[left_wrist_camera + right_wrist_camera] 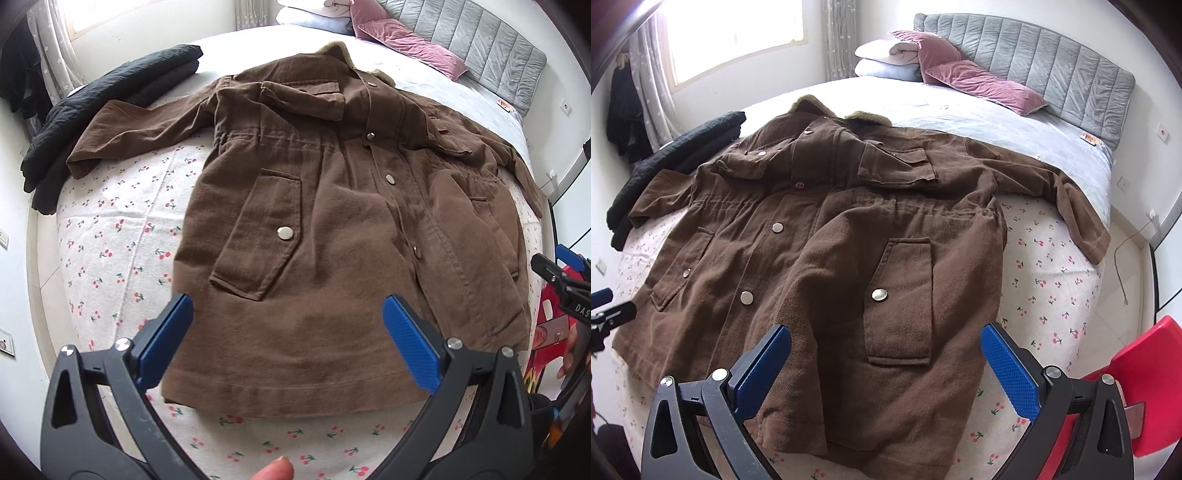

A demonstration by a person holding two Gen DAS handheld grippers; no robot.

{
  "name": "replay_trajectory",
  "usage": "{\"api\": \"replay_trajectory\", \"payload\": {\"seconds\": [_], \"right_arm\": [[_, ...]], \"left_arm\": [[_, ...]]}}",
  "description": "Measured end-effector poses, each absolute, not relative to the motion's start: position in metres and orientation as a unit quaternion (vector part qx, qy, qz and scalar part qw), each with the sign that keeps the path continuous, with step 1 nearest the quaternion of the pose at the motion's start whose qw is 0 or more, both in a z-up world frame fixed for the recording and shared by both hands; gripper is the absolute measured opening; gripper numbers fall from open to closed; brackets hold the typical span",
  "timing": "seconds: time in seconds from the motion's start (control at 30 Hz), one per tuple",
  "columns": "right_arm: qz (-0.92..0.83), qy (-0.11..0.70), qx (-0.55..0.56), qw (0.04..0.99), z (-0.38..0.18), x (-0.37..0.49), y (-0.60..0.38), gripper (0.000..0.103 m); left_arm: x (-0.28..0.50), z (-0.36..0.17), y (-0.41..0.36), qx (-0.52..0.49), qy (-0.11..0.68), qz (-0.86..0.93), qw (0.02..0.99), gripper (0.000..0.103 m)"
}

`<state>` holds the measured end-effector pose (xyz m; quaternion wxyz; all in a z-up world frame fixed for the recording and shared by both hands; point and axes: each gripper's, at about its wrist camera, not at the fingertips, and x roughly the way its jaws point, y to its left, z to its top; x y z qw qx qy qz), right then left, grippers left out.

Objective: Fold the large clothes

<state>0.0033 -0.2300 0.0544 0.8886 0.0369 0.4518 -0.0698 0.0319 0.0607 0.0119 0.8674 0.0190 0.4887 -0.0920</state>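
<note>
A large brown jacket (332,229) with metal snaps and flap pockets lies face up and spread on the bed, collar toward the headboard, both sleeves out to the sides. It also shows in the right wrist view (849,258). My left gripper (288,306) is open and empty, hovering over the jacket's lower left hem. My right gripper (886,339) is open and empty above the jacket's lower right front, near a flap pocket (901,299). The right gripper's tip shows at the right edge of the left wrist view (554,273).
A cherry-print sheet (110,236) covers the bed's near half. A folded black garment (92,110) lies at the bed's left edge. Pink cushions (979,85) and white pillows (886,59) sit by the grey headboard (1052,62). A red chair (1145,376) stands at the right.
</note>
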Motion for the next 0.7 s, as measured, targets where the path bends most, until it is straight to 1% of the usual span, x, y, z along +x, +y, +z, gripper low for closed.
{"api": "replay_trajectory", "payload": {"seconds": [0.1,0.2,0.23,0.3,0.4,0.47,0.57,0.6,0.7], "right_arm": [[-0.045,0.466,0.046,0.882,0.056,0.002,-0.256,0.103],[-0.024,0.491,0.107,0.864,0.044,-0.002,-0.292,0.103],[-0.021,0.498,0.123,0.858,0.039,-0.004,-0.302,0.103],[-0.014,0.509,0.15,0.847,0.029,-0.009,-0.318,0.103],[0.014,0.514,0.195,0.835,0.01,-0.016,-0.325,0.103],[0.036,0.521,0.216,0.825,-0.006,-0.017,-0.321,0.103],[0.061,0.542,0.238,0.804,-0.03,-0.012,-0.311,0.098],[0.066,0.548,0.244,0.797,-0.037,-0.009,-0.307,0.096],[0.054,0.549,0.231,0.802,-0.043,-0.006,-0.294,0.095]], "left_arm": [[0.05,0.008,0.089,0.037,0.505,-0.098,0.857,0.103],[0.066,-0.009,0.121,0.023,0.527,-0.109,0.843,0.1],[0.07,-0.017,0.132,0.011,0.535,-0.118,0.837,0.097],[0.075,-0.031,0.148,-0.02,0.545,-0.14,0.827,0.095],[0.075,-0.049,0.165,-0.068,0.558,-0.175,0.808,0.088],[0.073,-0.06,0.168,-0.102,0.567,-0.208,0.79,0.078],[0.069,-0.071,0.165,-0.138,0.575,-0.246,0.768,0.069],[0.067,-0.073,0.163,-0.14,0.575,-0.254,0.765,0.068],[0.062,-0.074,0.15,-0.138,0.574,-0.272,0.759,0.068]]}}
